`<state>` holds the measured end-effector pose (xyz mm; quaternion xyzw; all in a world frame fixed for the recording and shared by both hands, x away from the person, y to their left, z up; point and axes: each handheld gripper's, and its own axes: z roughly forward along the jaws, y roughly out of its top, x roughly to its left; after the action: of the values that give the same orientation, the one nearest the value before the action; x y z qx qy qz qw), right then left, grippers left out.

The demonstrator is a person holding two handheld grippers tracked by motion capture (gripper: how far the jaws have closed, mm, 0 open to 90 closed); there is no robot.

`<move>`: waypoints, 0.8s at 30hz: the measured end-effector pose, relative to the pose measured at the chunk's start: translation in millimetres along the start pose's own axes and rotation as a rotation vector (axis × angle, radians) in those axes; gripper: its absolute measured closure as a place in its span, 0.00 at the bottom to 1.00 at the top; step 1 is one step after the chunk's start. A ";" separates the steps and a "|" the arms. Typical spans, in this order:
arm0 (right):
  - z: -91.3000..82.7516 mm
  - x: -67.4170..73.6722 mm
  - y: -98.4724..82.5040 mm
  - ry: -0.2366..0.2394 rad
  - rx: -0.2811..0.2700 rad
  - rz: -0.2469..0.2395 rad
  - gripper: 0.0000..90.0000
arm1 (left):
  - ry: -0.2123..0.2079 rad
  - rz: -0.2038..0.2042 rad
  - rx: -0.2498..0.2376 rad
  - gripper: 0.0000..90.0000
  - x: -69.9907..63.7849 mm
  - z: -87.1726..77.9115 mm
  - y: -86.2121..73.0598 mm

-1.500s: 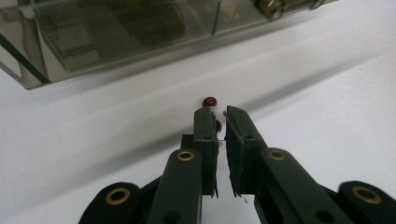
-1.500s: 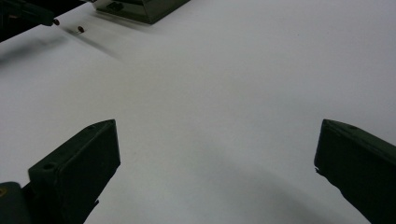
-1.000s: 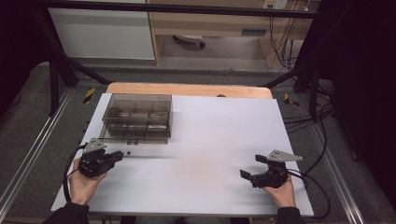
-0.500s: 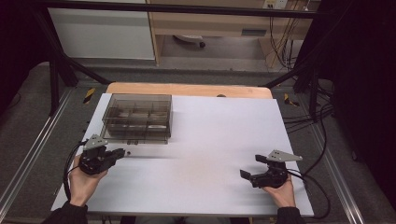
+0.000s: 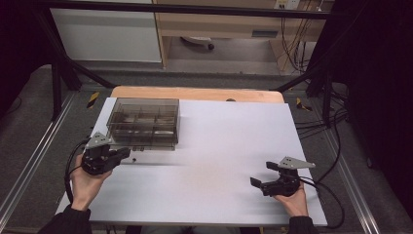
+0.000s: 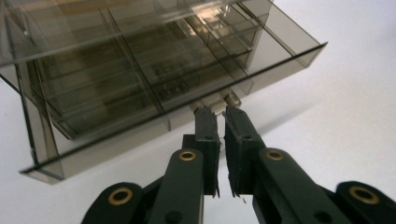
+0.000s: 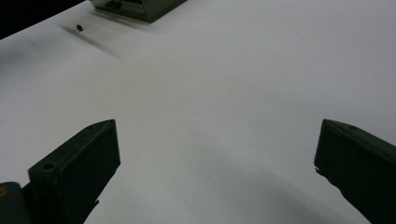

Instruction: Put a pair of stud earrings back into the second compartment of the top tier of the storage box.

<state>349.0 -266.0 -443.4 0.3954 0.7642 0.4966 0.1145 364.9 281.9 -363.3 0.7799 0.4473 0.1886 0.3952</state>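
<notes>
A smoke-tinted clear plastic compartment box [image 5: 143,122] stands at the back left of the white table [image 5: 219,146]. My left gripper [image 5: 124,153] is just in front of the box's near edge, held in a hand. In the left gripper view its jaws are shut with only a thin slit between them, and the left gripper [image 6: 219,112] reaches a small tab [image 6: 231,99] on the front of the box [image 6: 140,79]. Whether it pinches that tab I cannot tell. My right gripper [image 5: 263,174] rests at the front right, open, and the right gripper [image 7: 217,140] has bare table between its jaws.
A wooden board [image 5: 195,92] shows past the table's far edge. Black frame bars and cables run along both sides. A small dark bit [image 7: 79,27] lies on the table near the box's corner [image 7: 135,7].
My left gripper has risen a little and edged toward the box front. The right gripper has not moved.
</notes>
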 end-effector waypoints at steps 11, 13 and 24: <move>-0.2 0.0 0.1 0.000 0.000 -0.001 0.01 | 0.013 0.022 0.001 0.93 2.0 5.6 26.4; -0.3 -0.1 0.1 0.001 0.001 -0.001 0.01 | 0.014 0.022 0.004 0.93 2.3 8.6 30.8; -0.3 -0.1 0.1 0.000 0.000 -0.001 0.01 | 0.012 0.018 0.025 0.93 7.8 33.6 46.6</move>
<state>348.9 -266.2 -443.2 0.3951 0.7643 0.4966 0.1145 416.3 260.1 -347.9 0.7876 0.4450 0.1912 0.3810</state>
